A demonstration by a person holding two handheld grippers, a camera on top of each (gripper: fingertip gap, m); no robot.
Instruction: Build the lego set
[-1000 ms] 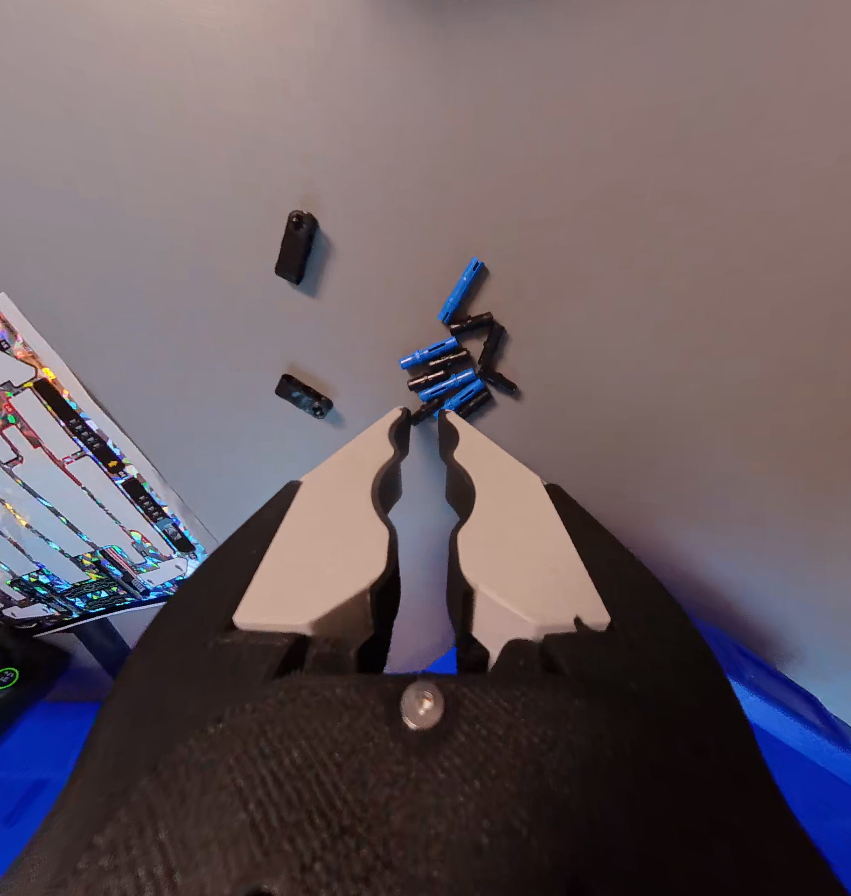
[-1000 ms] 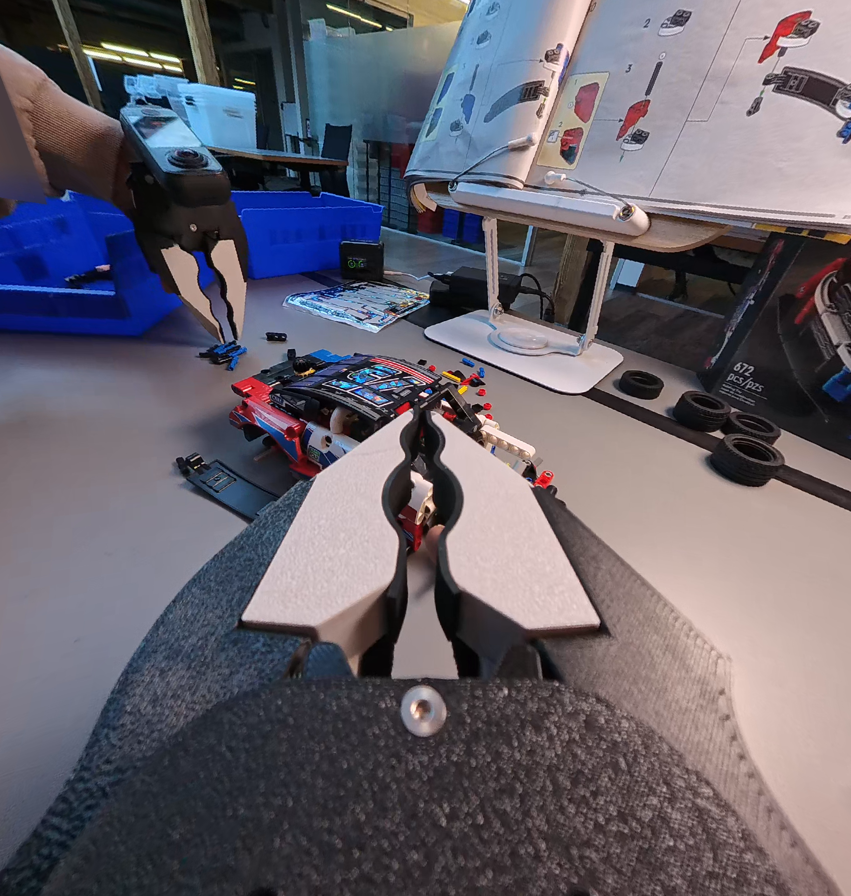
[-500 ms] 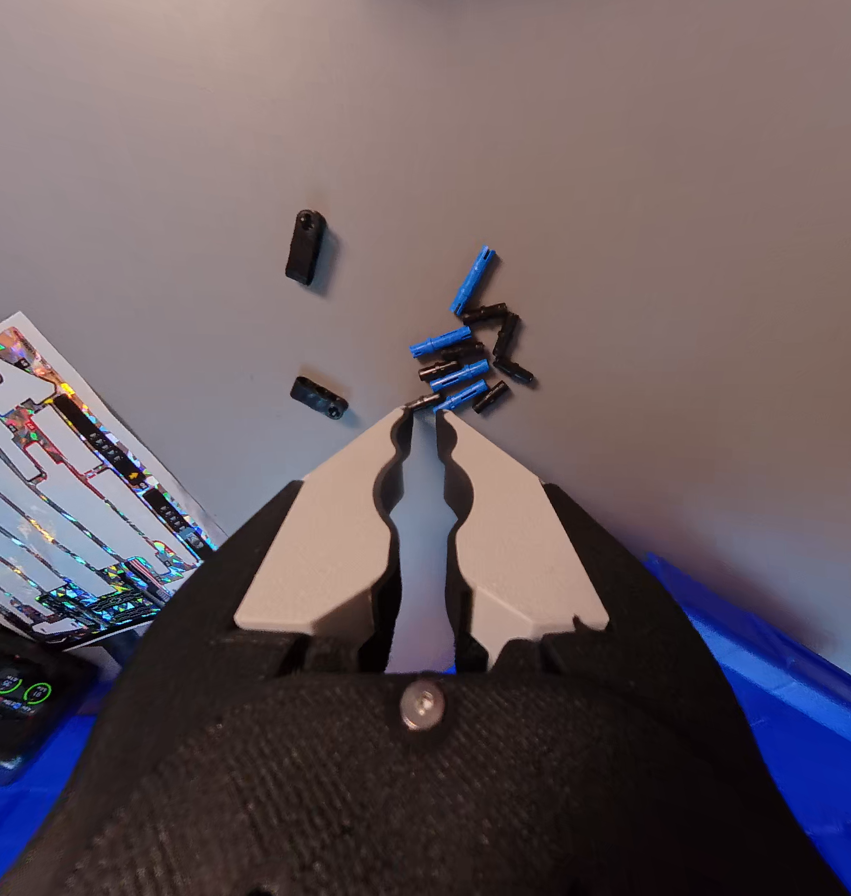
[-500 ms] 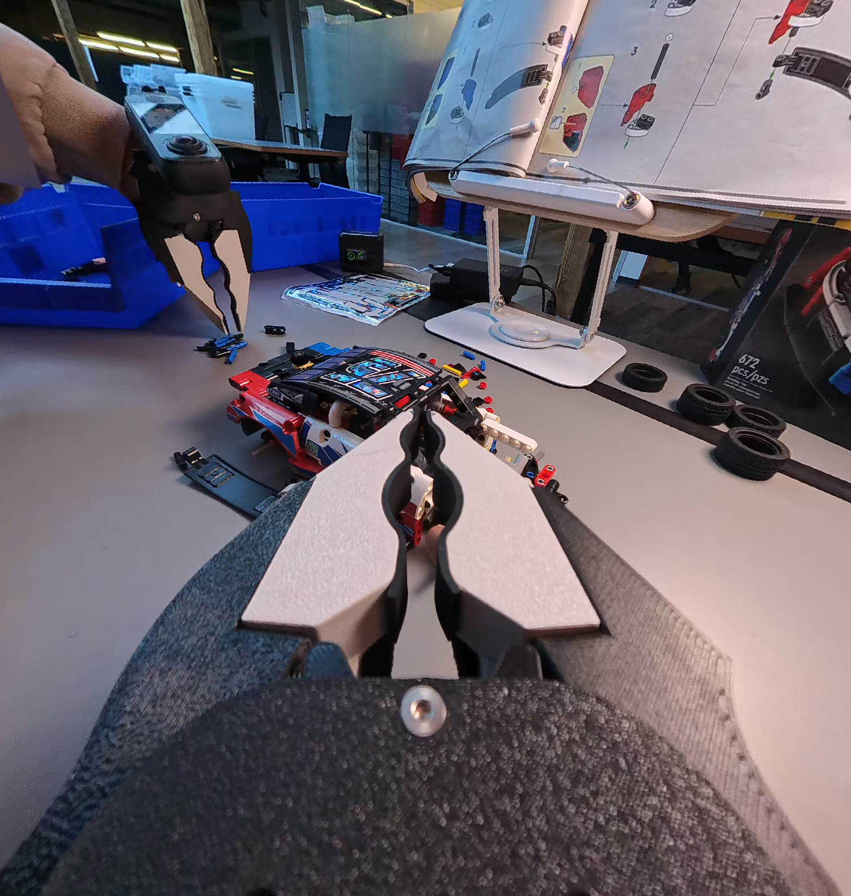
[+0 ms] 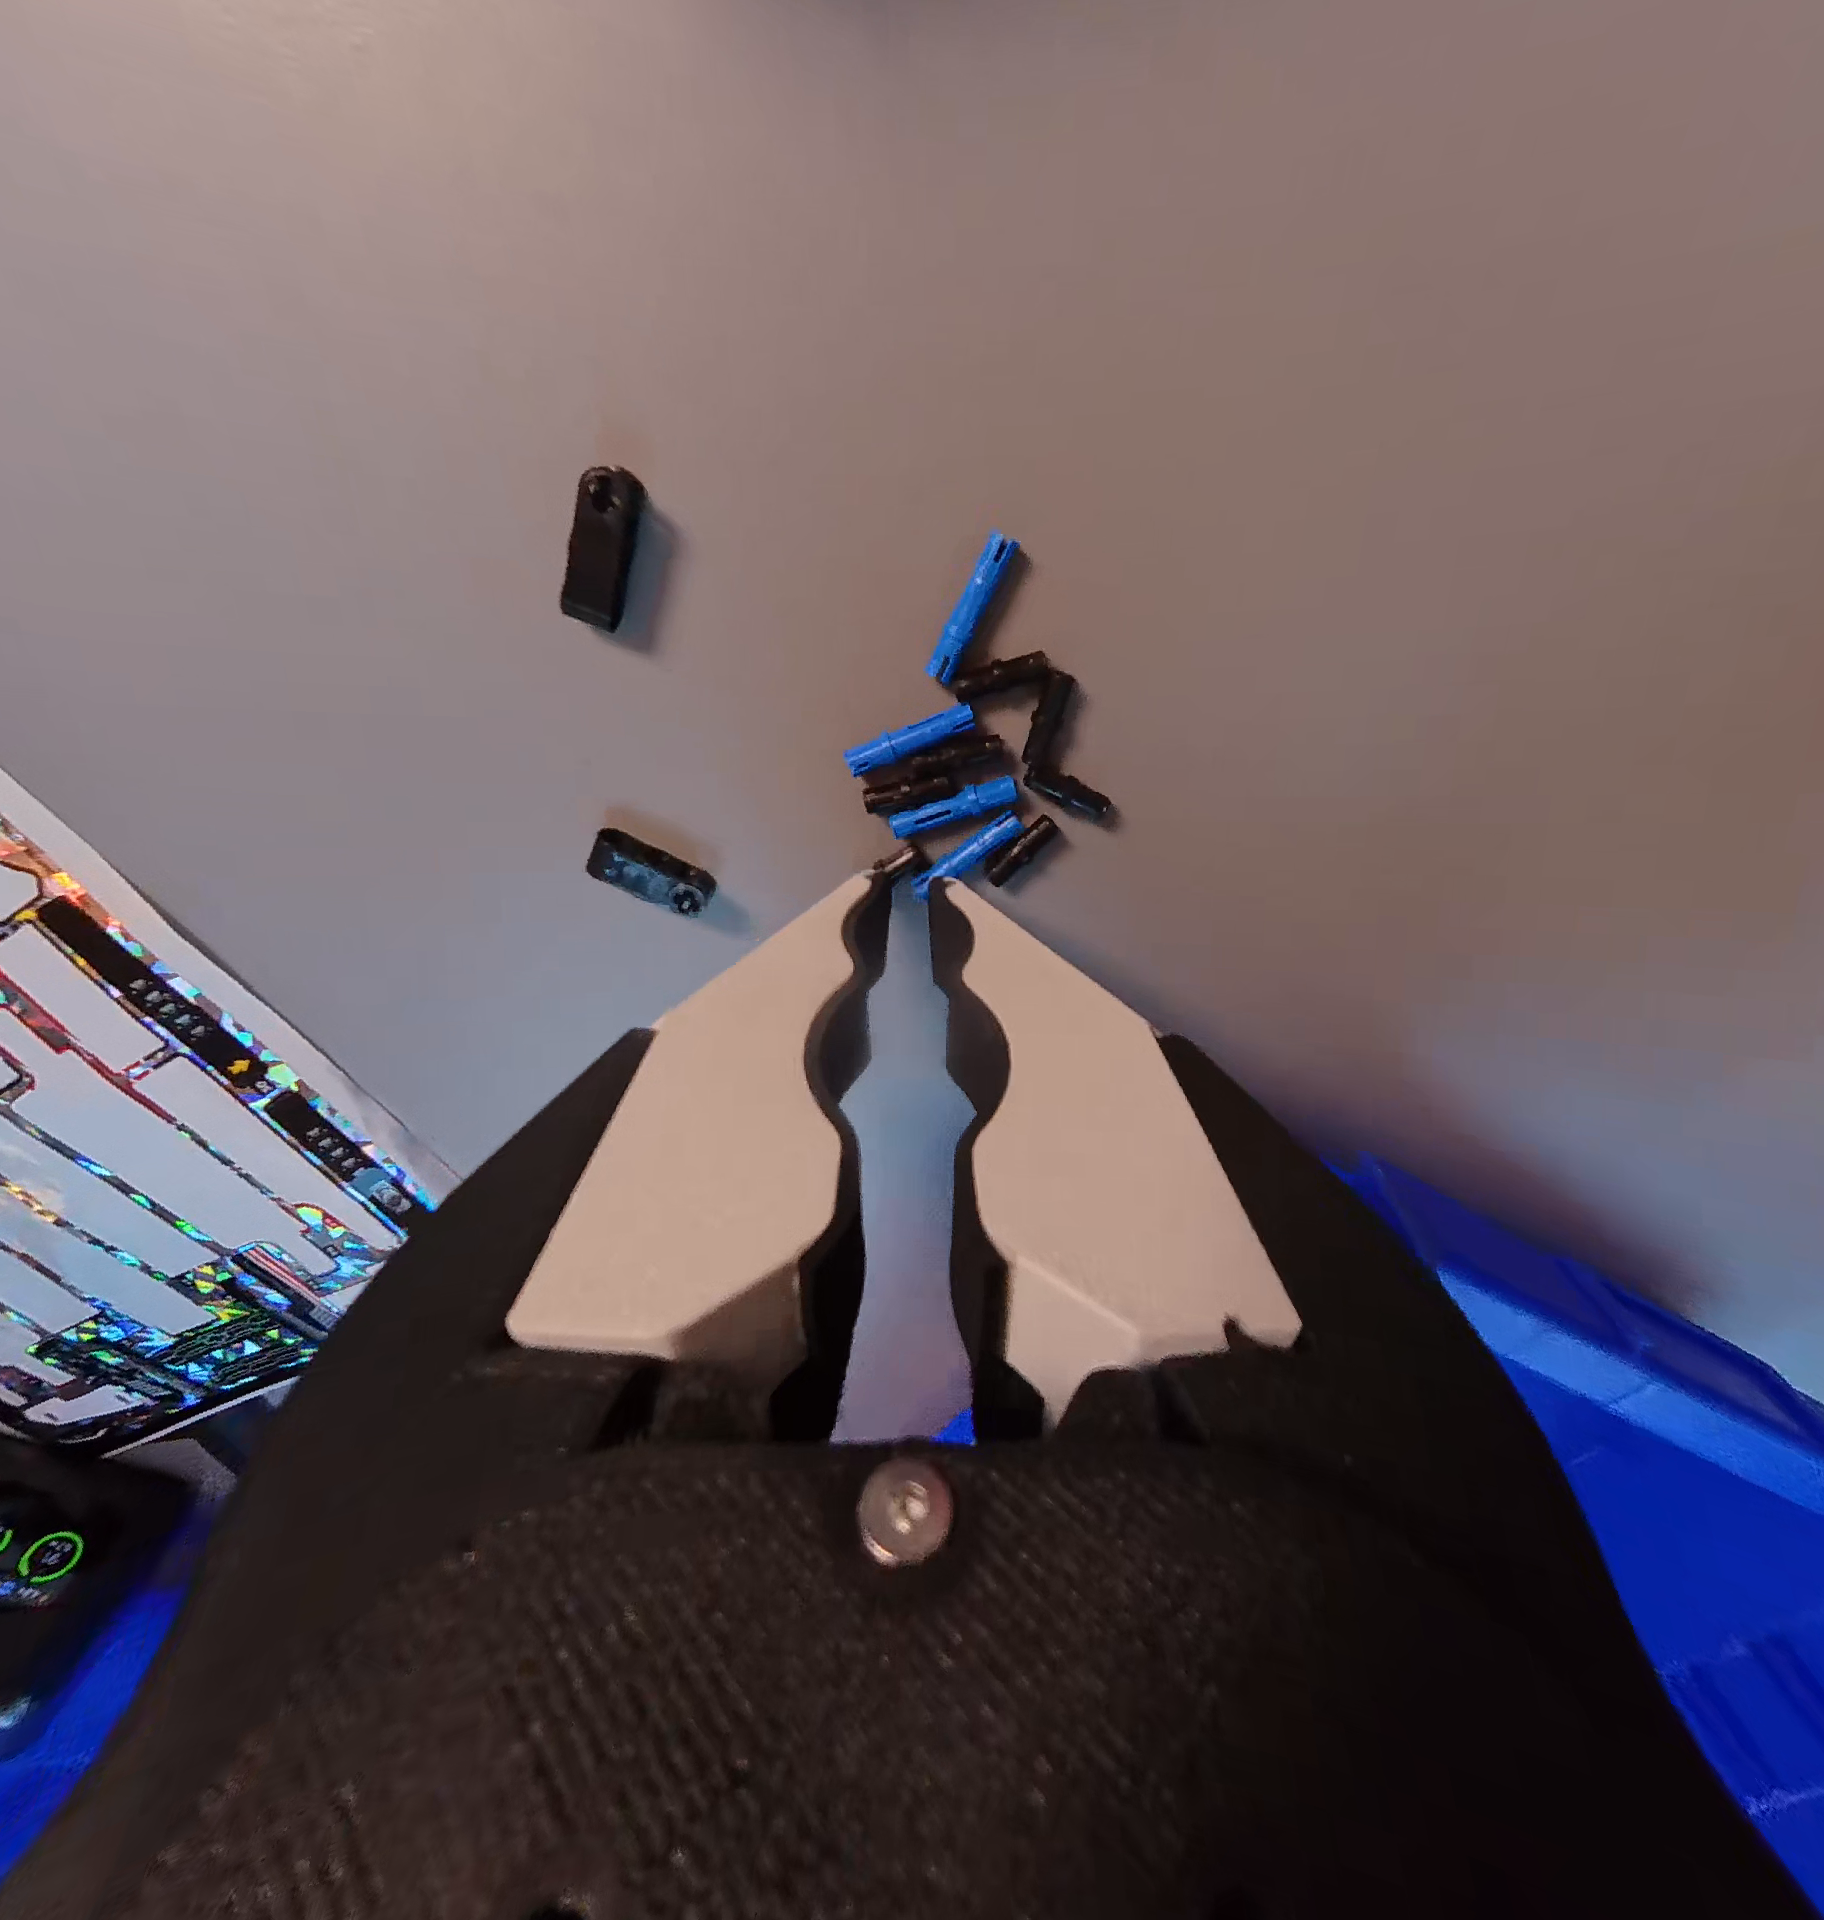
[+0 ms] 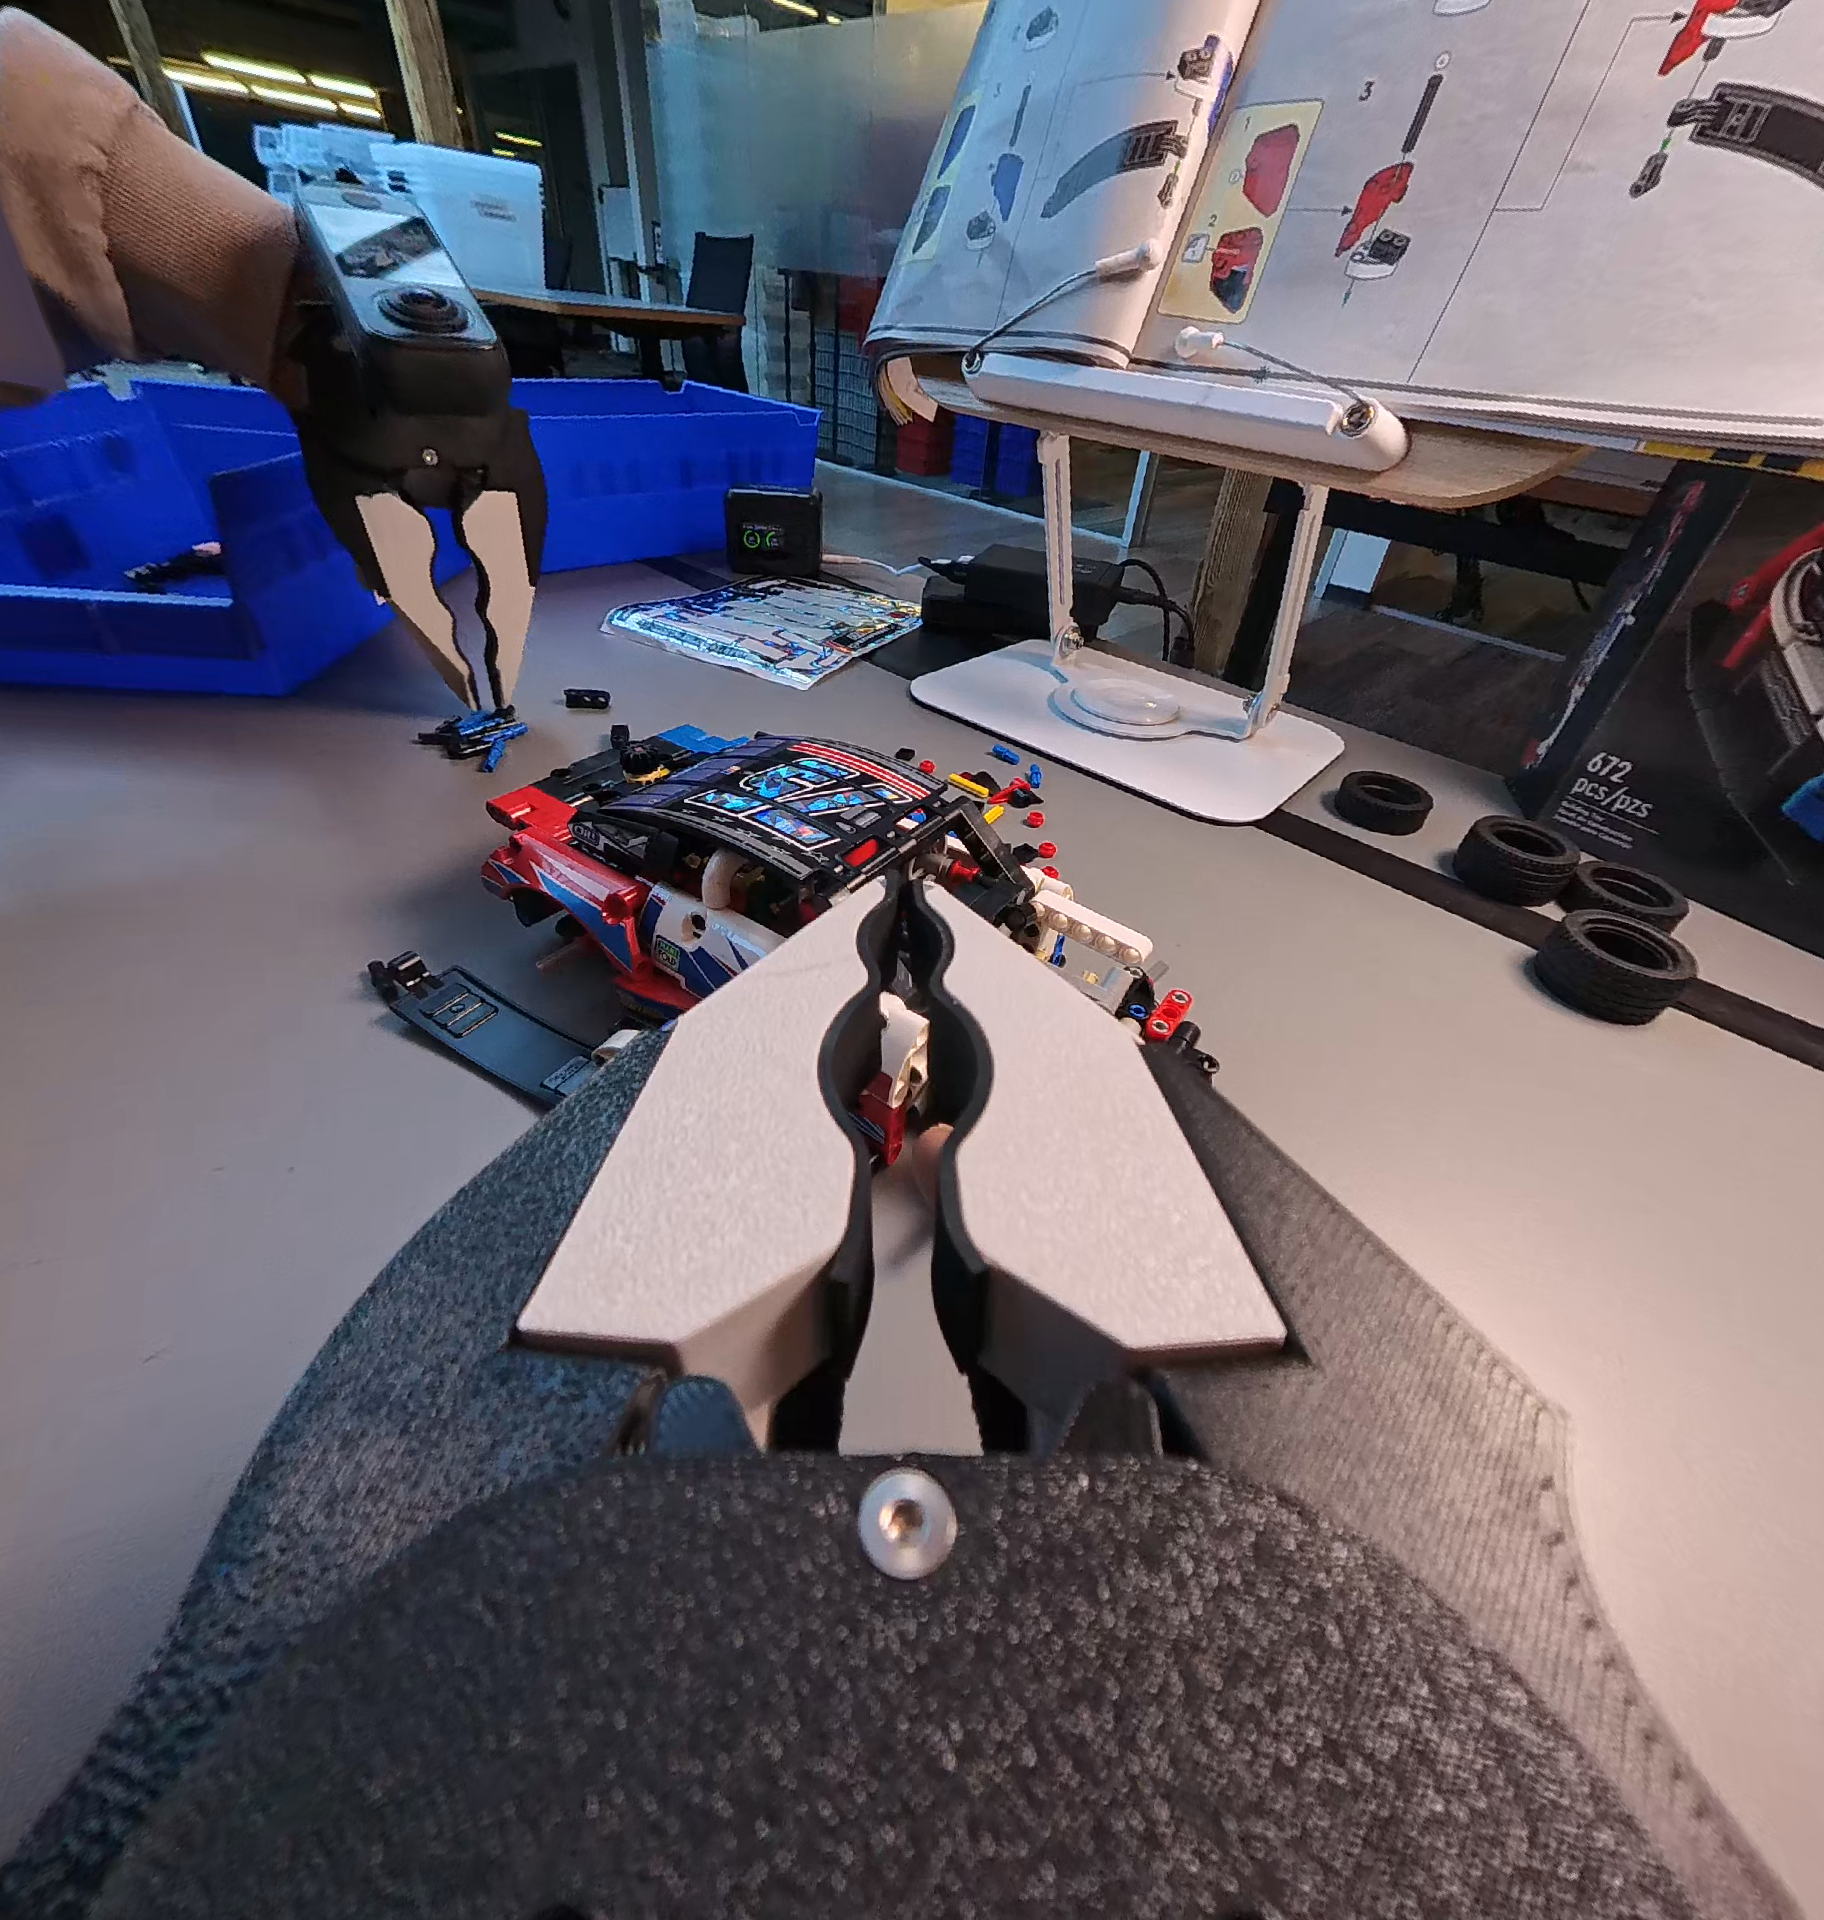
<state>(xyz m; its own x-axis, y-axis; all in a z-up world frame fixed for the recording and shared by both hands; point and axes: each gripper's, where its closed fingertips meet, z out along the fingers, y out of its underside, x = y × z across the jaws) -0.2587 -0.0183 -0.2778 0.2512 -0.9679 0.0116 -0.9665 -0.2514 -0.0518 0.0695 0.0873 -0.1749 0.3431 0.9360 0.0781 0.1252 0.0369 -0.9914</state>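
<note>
**Left tongs down at the pin pile**

The left tongs (image 5: 906, 881) are set to a narrow gap, nothing held, tips right at the near edge of the pin pile (image 5: 965, 774) on the grey surface (image 5: 1303, 416). A small black pin (image 5: 895, 861) lies touching the left tip, and a blue pin (image 5: 965, 850) pokes in by the right one, its long axis slanting up and away to the right. That, I'd say, is the pick in hand: one pin, and the black one sits across the gap rather than along it.

The pile itself is a loose cluster of short blue and black pins, some touching, one blue pin (image 5: 973, 605) at its far end. Left of the pile lie two black connector pieces (image 5: 601, 551), well apart from each other, and further left a shiny sticker sheet (image 5: 108, 1143).

The right tongs (image 6: 903, 894) are nearly closed, empty as far as I can tell, hovering over the part-built car (image 6: 742, 842), which sits just beside the pile. The left is plainly the nearer.
</note>
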